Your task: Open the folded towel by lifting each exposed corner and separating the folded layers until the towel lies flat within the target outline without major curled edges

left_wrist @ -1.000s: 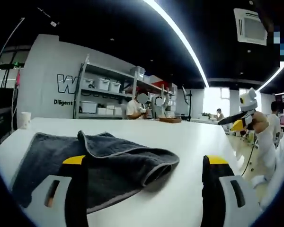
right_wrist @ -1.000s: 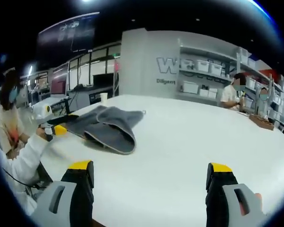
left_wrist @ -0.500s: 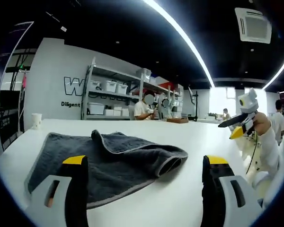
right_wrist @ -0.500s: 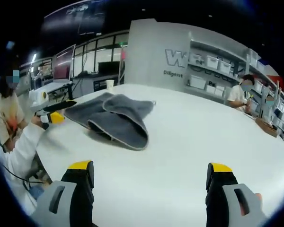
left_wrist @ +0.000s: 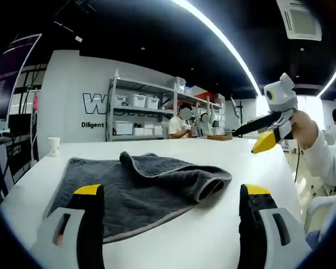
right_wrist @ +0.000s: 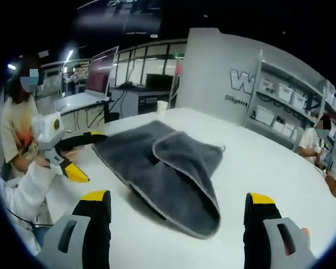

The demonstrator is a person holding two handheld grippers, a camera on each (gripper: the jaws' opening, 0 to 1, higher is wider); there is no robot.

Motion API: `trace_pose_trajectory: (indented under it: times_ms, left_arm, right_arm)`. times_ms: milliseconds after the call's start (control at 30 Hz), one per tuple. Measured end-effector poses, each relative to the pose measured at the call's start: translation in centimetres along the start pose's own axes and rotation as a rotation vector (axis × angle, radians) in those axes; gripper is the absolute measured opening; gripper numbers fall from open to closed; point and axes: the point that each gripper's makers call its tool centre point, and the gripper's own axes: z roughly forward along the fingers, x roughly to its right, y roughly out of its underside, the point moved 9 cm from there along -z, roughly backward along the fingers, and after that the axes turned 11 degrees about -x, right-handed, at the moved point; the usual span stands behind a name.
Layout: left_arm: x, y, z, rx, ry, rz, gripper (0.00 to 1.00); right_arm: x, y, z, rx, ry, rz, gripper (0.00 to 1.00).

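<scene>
- Both cameras have closed in on the grey towel (left_wrist: 140,193) over the last second. It fills more of each view than it did, and I read this as my hands advancing, not the cloth moving.
- The towel lies on the white table (left_wrist: 213,246), towards the near left in the left gripper view. It is not yet opened: a doubled layer rolls over on its right side, leaving a tunnel-like fold with a pale hem.
- Left gripper (left_wrist: 171,224): claw spread wide, nothing between the jaws. Its left jaw overlaps the towel's near edge in the picture; I cannot tell whether it touches.
- Right gripper (right_wrist: 179,230): claw likewise spread and empty, held short of the rounded fold of the towel (right_wrist: 168,174).
- In the right gripper view the left gripper (right_wrist: 73,159) sits just beside the towel's far-left corner.
- No target outline is discernible on the table.
- Judgement: the approach is nearly done and no corner is gripped. Next step is to pinch the upper layer's hem and peel it back.
</scene>
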Motion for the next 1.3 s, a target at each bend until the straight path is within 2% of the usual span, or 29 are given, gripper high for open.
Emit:
trace_pose_trajectory:
  times_ms: [100, 167, 267, 400, 633, 700, 1133, 1300]
  left_arm:
    - [-0.1, -0.1, -0.1, 0.012, -0.001, -0.007, 1.0]
    - [-0.1, -0.1, -0.2, 0.013, -0.003, -0.011, 0.99]
    - [-0.1, -0.2, -0.2, 0.021, -0.016, -0.002, 0.99]
    - [-0.1, -0.2, -0.3, 0.027, -0.011, -0.007, 0.99]
    - [0.1, -0.1, -0.3, 0.018, -0.026, 0.012, 0.99]
    - [0.2, 0.0, -0.4, 0.014, -0.03, 0.013, 0.99]
    - [-0.2, 0.4, -0.5, -0.012, -0.068, 0.015, 0.99]
    - [-0.4, 0.5, -0.5, -0.018, -0.074, 0.012, 0.99]
  right_arm:
    - [0.5, -1.4, 2.0, 0.021, 0.057, -0.082, 0.99]
    - [0.7, -2.0, 3.6, 0.009, 0.08, -0.12, 0.99]
    - [0.7, -2.9, 5.8, -0.004, 0.08, -0.139, 0.99]
    - [0.1, -4.0, 8.5, -0.02, 0.088, -0.211, 0.98]
    - [-0.7, -5.2, 11.4, -0.042, 0.09, -0.249, 0.96]
    - [-1.1, -5.6, 12.7, -0.065, 0.096, -0.287, 0.96]
    - [-3.0, -6.4, 16.9, -0.101, 0.132, -0.381, 0.92]
    - [-3.6, -6.3, 17.9, -0.097, 0.159, -0.448, 0.83]
